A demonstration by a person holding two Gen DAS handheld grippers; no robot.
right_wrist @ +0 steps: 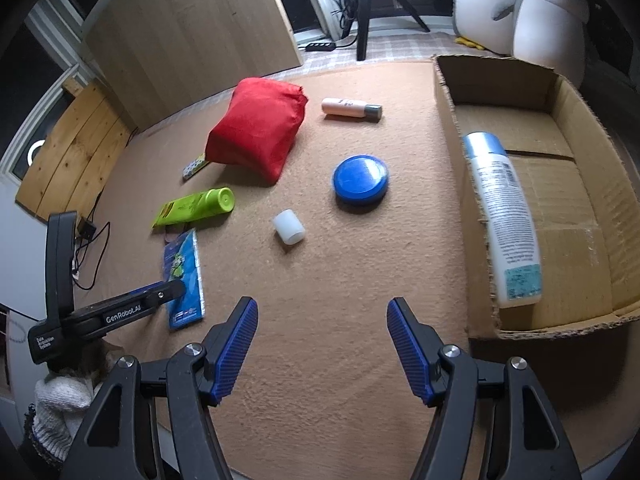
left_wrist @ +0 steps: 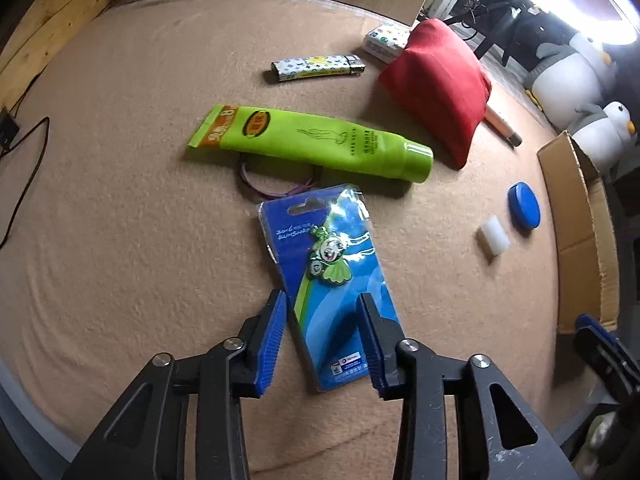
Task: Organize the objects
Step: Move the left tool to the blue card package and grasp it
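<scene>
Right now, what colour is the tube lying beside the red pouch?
Lime green, with an orange band at its crimped end; the tube shows best in the left wrist view.

Mat [left_wrist: 120,200] tan, fuzzy. Tube [left_wrist: 312,142] lime green, orange band with white print at crimp end. Card [left_wrist: 332,280] blue, green stripe, green cartoon charm. Pouch [left_wrist: 436,88] solid red. Lighter [left_wrist: 318,69] white with small multicolour icons and a yellow band, silver top. Disc [right_wrist: 361,178] glossy blue. Cap [right_wrist: 289,227] translucent white. Small bottle [right_wrist: 351,108] pale pink, grey cap. Box [right_wrist: 576,216] plain brown cardboard; bottle [right_wrist: 502,220] in it white, light-blue top, teal label patch. Gripper pads [right_wrist: 236,344] ribbed blue on black arms.
</scene>
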